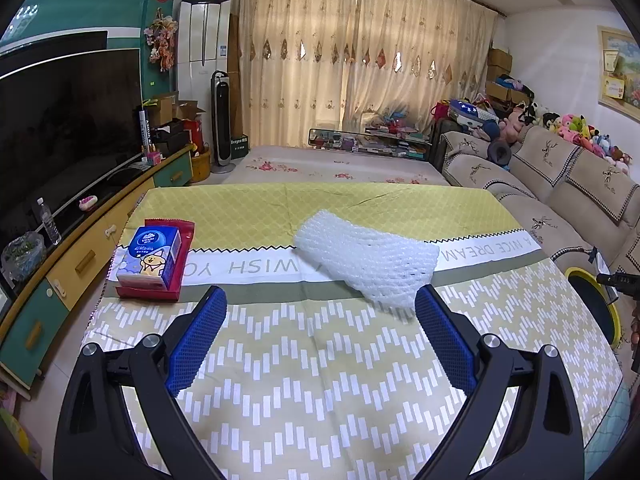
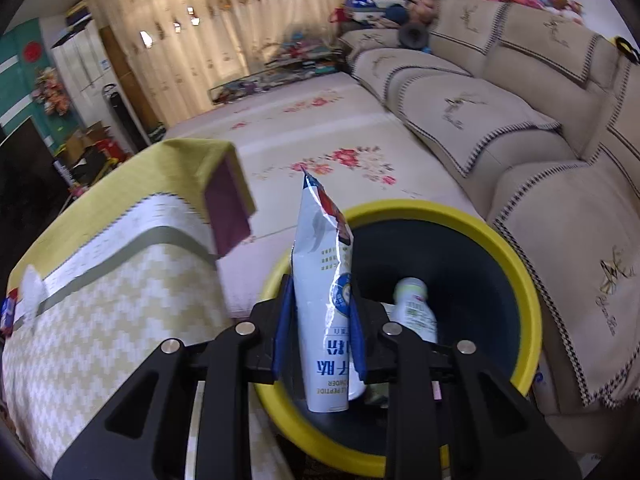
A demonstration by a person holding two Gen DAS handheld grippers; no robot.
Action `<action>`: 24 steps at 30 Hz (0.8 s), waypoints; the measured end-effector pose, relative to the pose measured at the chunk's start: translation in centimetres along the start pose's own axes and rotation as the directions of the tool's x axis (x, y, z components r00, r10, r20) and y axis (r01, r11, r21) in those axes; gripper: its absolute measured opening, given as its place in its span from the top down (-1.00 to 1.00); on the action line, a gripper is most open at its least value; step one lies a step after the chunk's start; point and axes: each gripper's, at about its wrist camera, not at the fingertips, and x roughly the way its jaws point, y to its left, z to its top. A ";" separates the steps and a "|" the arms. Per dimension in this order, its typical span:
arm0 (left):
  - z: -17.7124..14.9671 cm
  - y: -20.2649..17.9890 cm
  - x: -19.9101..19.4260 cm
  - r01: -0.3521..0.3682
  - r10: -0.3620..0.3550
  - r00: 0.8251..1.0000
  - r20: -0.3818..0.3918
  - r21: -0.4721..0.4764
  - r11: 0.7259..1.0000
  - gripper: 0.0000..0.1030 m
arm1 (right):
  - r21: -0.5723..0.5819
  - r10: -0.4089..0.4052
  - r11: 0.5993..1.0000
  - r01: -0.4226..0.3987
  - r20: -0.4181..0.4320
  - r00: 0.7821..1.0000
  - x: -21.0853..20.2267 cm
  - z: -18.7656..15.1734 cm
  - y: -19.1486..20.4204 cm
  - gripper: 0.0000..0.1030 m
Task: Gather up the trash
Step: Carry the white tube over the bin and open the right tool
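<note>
My right gripper (image 2: 320,320) pinches a white sachet (image 2: 326,292) over the yellow-rimmed bin (image 2: 520,280), a bottle (image 2: 416,308) below. My left gripper (image 1: 320,300) gapes wide, foam netting (image 1: 368,260) just ahead. Released off-centre, I judge the sachet could catch the rim and fall outside.

The right gripper (image 2: 320,320) held a white sachet (image 2: 326,300) upright above the yellow-rimmed bin (image 2: 516,264), where a bottle (image 2: 414,308) lay.
</note>
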 end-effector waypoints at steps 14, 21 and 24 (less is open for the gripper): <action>-0.1 -0.1 0.0 -0.001 0.001 1.000 -0.002 0.001 1.000 -0.82 | 0.063 -0.081 0.995 0.081 0.001 0.997 1.2 0.1 -2.2 0.06; -0.3 -0.1 0.5 0.002 -0.002 1.000 -0.009 0.011 1.000 -0.82 | 0.067 -0.007 0.998 0.001 0.098 0.995 -1.7 1.4 2.2 0.04; -0.5 -0.2 0.6 0.006 -0.006 1.000 -0.012 0.015 1.000 -0.82 | 0.021 0.046 0.999 -0.050 0.141 0.989 -2.7 1.9 5.9 -0.04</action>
